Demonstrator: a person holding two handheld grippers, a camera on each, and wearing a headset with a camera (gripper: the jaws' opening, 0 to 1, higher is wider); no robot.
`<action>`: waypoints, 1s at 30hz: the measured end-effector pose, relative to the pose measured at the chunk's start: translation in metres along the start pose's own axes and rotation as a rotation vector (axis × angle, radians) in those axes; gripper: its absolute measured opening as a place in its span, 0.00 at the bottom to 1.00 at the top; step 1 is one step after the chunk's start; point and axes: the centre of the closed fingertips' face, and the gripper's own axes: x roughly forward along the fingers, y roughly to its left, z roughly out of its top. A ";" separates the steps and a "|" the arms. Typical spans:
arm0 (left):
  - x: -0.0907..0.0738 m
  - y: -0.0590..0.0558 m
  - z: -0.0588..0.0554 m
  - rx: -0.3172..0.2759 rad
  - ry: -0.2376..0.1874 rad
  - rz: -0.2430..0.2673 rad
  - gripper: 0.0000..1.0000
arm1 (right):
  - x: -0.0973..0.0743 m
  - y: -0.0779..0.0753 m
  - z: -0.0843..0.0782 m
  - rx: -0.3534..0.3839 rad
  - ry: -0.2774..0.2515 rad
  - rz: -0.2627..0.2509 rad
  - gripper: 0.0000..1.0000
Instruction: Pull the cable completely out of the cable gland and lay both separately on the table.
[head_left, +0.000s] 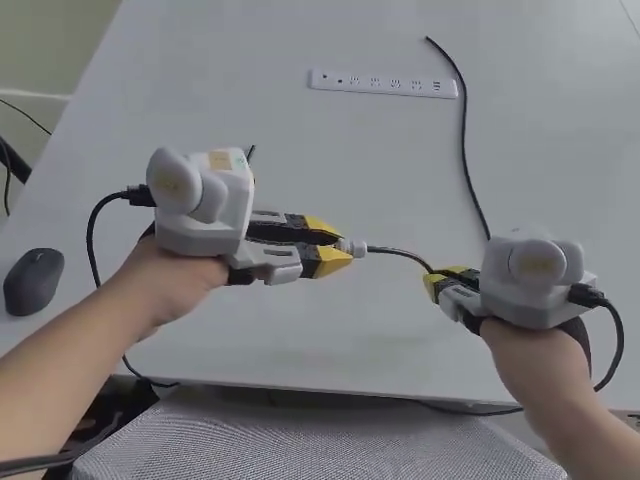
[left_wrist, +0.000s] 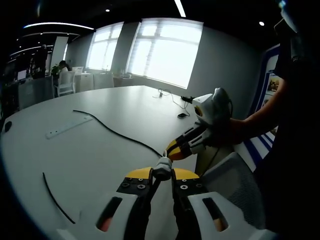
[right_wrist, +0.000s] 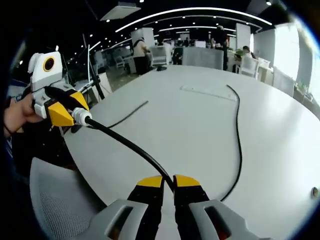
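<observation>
A white cable gland (head_left: 352, 246) (left_wrist: 162, 165) (right_wrist: 81, 117) is clamped in my left gripper (head_left: 338, 249) (left_wrist: 162, 175), held above the near table edge. A short black cable (head_left: 400, 254) (right_wrist: 129, 146) runs out of the gland's tip toward the right. My right gripper (head_left: 436, 284) (right_wrist: 168, 182) is shut on that cable a hand's width from the gland. The cable sags a little between the two grippers. Both grippers hang in the air over the white table (head_left: 300, 150).
A white power strip (head_left: 384, 84) lies at the far side, with its black cord (head_left: 466, 140) trailing toward me on the right. A grey mouse (head_left: 32, 279) rests at the left edge. A short black cable piece (left_wrist: 56, 202) lies on the table. A mesh chair (head_left: 280, 440) stands below.
</observation>
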 end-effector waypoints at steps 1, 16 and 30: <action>0.000 0.001 0.000 -0.003 -0.001 0.002 0.15 | -0.001 0.000 0.001 -0.021 -0.005 0.001 0.02; -0.002 0.005 -0.001 -0.017 -0.003 0.012 0.15 | -0.020 0.020 0.025 -0.273 -0.057 0.012 0.13; -0.002 0.004 -0.002 -0.014 0.005 0.008 0.15 | -0.015 0.074 0.058 -0.642 -0.077 0.059 0.16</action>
